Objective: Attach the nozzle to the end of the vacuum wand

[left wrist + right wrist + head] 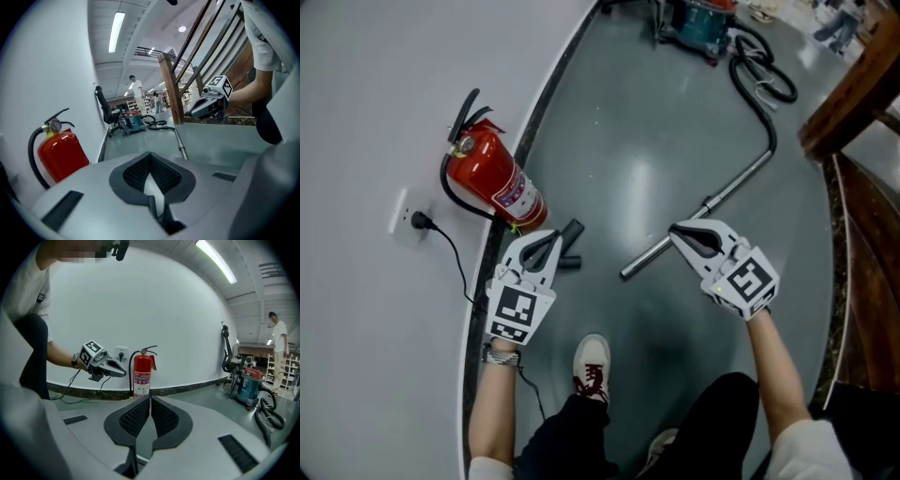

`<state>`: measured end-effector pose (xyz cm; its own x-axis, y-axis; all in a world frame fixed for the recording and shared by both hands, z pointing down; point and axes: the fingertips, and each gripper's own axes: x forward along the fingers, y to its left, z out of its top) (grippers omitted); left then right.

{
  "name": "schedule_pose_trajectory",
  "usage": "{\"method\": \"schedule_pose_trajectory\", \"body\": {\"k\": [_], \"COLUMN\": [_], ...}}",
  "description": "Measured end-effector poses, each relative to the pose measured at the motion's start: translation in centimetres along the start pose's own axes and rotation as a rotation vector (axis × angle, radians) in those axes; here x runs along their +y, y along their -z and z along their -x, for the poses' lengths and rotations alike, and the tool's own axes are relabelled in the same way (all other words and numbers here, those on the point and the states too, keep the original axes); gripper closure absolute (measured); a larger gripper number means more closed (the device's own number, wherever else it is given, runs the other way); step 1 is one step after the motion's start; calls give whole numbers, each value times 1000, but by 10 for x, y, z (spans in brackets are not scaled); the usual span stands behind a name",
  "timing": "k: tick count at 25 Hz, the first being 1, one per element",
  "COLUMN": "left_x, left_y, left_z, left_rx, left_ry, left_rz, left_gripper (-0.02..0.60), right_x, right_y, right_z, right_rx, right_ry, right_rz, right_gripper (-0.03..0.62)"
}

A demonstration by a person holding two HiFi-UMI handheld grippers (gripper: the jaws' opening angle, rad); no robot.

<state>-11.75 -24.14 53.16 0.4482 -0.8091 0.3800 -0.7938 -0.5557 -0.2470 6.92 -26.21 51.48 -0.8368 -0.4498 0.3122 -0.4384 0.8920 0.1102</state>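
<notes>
The metal vacuum wand [694, 217] lies on the grey floor, its open end [626, 273] pointing towards me. Its black hose [757, 75] runs back to the teal vacuum [701, 21]. A black nozzle [573, 247] lies on the floor just left of the wand's end, partly hidden behind my left gripper [556, 234]. That gripper hovers over the nozzle, shut and empty. My right gripper [674, 229] is above the wand near its open end, also shut with nothing in it. In the left gripper view the wand [180, 143] runs along the floor past the closed pads [157, 174].
A red fire extinguisher [495, 176] stands by the curved white wall, with a plugged socket [417, 219] beside it. A wooden stair rail [853, 89] rises at the right. My shoe [592, 367] is below the grippers. A person [279, 352] stands far off by the vacuum [248, 383].
</notes>
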Motion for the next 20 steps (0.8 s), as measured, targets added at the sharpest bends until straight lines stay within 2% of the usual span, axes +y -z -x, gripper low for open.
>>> {"method": "schedule_pose_trajectory", "body": {"k": [9,15,20], "left_x": [-10,-13,-11], "left_y": [85,123,150], "left_z": [-36,-50,-63], "left_rx": [91,126,168], "left_ry": [60,111,136], "left_rz": [-41,-8,14], "left_gripper": [583,583,580], "right_x": [9,4,14], "right_y": [57,98,123], "right_z": [-49,-74,-90], "right_rx": [37,70,94], "right_ry": [-101,-123,-244], "right_rz": [19,-10,0], "right_gripper": [563,563,562]}}
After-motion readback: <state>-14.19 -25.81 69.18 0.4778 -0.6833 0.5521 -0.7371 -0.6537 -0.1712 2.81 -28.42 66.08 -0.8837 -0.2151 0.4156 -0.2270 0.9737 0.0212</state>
